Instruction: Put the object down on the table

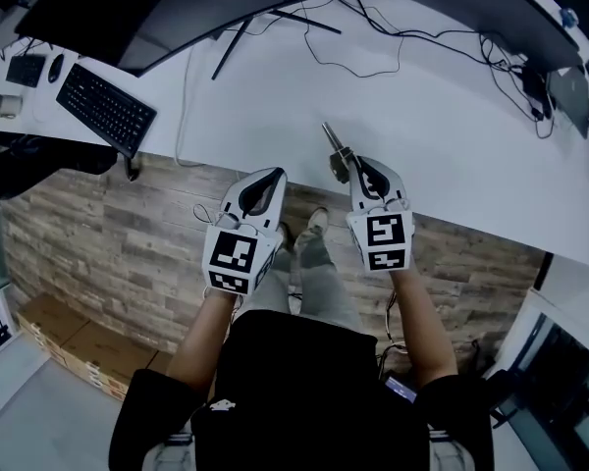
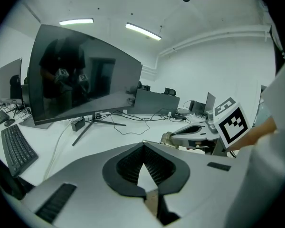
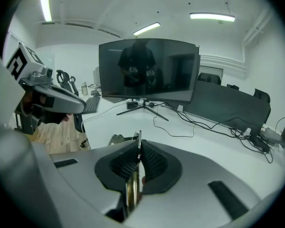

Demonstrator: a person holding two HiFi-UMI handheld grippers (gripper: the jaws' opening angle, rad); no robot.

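The right gripper [image 1: 361, 168] clamps its jaws on a thin metal tool [image 1: 331, 137] pointing toward 11 o'clock above the white worktop [image 1: 452, 116]. The left gripper [image 1: 273, 175], its jaws closed, holds nothing.

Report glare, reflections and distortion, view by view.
Head view: fisheye bows the white table edge. Left gripper view: ceiling strip lights blown out; dark monitor mirrors the person. Right gripper view: metal object in the right claw blurs near the lens.

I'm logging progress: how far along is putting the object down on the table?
Done: the thin silver-and-brass metal piece is over the edge of the white table. In hand: the fingers of the right gripper clamp it. To do: setting it down and letting go.
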